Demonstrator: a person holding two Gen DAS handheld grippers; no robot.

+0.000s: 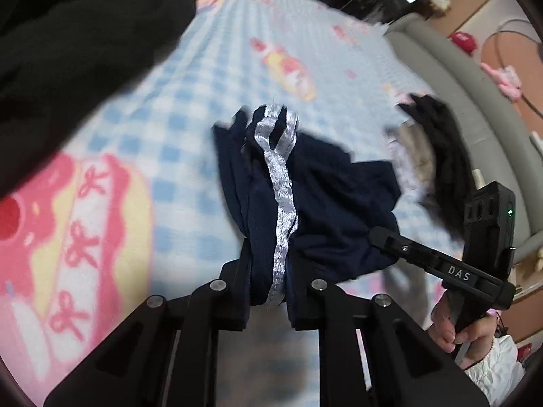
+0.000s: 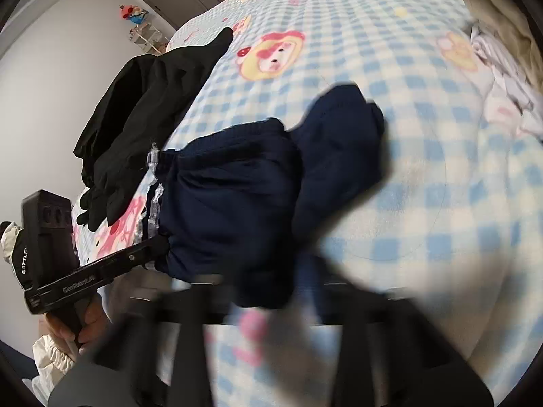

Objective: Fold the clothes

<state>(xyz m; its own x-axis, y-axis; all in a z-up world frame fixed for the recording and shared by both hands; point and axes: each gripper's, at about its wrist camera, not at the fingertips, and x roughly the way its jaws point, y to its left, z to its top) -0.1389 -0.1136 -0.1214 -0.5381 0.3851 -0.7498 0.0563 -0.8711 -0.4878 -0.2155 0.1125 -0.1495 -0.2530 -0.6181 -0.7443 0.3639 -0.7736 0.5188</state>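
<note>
Both tongs are pressed together on one small navy garment [image 1: 322, 203], and we hold it bunched just above the bed [image 1: 190, 108]. Our left tongs [image 1: 268, 288] pinch the end where a silvery lace trim [image 1: 283, 203] runs; that trim leads straight away from the tongs, toward the far side of the bed. Our right tongs [image 2: 268, 300] clamp a gathered wad of the same navy cloth. In the right wrist view they are blurred, but dark fabric fills the gap between them.

The two tongs sit close together, side by side, so the garment has no slack span between them. Its long axis points away from us, across the blue-and-white checked bedcover with pink cartoon prints. The free end droops forward, beyond both tongs, near the cover; whether it touches is unclear.

We judge the coming move turns on this: the cloth lies ahead of both tongs, not between them. To spread it flat, we would need to draw the tongs apart sideways.

A black garment [image 2: 146, 115] lies heaped off to the left. Another dark piece [image 1: 437, 156] lies to the right, and pale clothes [image 2: 502, 68] sit farther right.
</note>
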